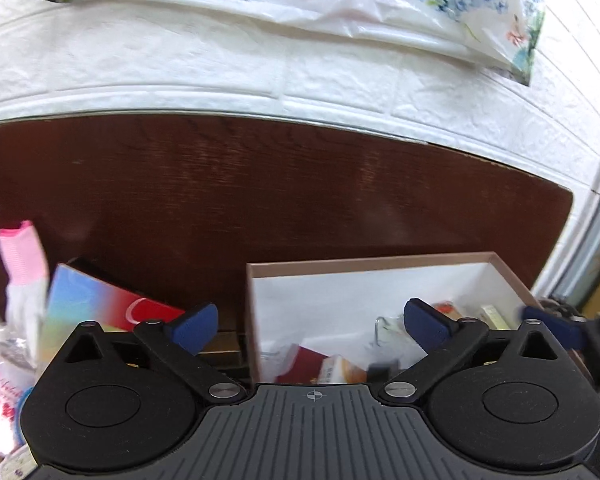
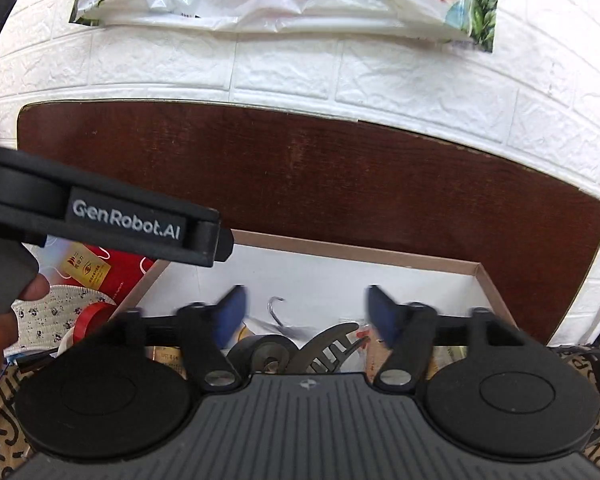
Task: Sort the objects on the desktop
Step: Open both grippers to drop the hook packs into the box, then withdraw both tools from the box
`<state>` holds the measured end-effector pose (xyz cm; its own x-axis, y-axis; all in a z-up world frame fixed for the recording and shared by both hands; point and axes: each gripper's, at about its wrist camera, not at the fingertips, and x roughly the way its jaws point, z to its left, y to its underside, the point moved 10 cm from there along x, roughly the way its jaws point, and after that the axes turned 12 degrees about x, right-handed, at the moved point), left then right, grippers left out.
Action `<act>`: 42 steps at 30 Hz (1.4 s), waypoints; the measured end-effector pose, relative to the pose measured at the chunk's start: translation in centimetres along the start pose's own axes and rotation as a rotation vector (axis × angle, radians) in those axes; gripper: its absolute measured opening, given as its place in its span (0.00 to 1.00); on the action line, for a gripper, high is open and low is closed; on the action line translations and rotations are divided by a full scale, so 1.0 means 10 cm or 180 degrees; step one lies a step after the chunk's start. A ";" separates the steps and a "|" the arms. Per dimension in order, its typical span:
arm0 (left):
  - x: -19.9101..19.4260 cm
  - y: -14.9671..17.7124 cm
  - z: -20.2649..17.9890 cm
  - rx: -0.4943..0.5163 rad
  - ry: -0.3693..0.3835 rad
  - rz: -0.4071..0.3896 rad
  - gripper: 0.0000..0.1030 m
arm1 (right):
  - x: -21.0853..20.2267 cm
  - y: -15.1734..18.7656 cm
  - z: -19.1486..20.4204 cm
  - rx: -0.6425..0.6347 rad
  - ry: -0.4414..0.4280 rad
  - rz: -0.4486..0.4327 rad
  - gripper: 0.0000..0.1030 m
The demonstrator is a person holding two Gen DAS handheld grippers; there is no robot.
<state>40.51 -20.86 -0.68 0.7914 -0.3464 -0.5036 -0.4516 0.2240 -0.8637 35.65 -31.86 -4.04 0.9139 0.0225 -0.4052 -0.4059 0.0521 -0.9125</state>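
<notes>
Two sets of blue-tipped tongs, our left tongs point(image 1: 311, 326) and right tongs point(image 2: 304, 312), gape wide, holding nothing, above the white cardboard box point(image 2: 380, 258) of small things on the dark brown wooden surface point(image 1: 260, 192).

The open box point(image 2: 340, 254) has a tan rim and white inner walls and sits upright on the dark wooden desk, near its front edge. It contains a roll of black tape point(image 2: 266, 350), a dark hair claw clip point(image 2: 332, 346) just right of the tape, a small metal hook point(image 2: 276, 304) toward the far wall, and several small packets, which are partly hidden. Left of the box, outside it, lie a red and multicoloured carton point(image 1: 100, 304), tilted, and a pink-capped white tube point(image 1: 24, 264), upright.
</notes>
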 end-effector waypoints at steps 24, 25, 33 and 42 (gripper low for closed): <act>-0.88 0.38 -0.09 0.0168 -0.0285 -0.0010 1.00 | -0.88 0.12 0.10 0.0110 -0.0015 -0.0111 1.00; -0.95 0.38 -0.11 0.0193 -0.0302 -0.0023 1.00 | -0.93 0.13 0.11 0.0117 -0.0022 -0.0120 1.00; -1.44 0.51 -0.26 0.0332 -0.0347 -0.0101 1.00 | -1.34 0.22 0.21 0.0138 -0.0071 -0.0183 1.00; -1.97 0.85 -0.51 0.0413 -0.0404 -0.0100 1.00 | -1.93 0.49 0.25 0.0043 0.0012 -0.0248 1.00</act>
<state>18.98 -16.80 1.84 0.8537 -0.2392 -0.4626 -0.3753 0.3332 -0.8649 16.08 -29.54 -0.54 0.9427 0.0141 -0.3332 -0.3334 0.0669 -0.9404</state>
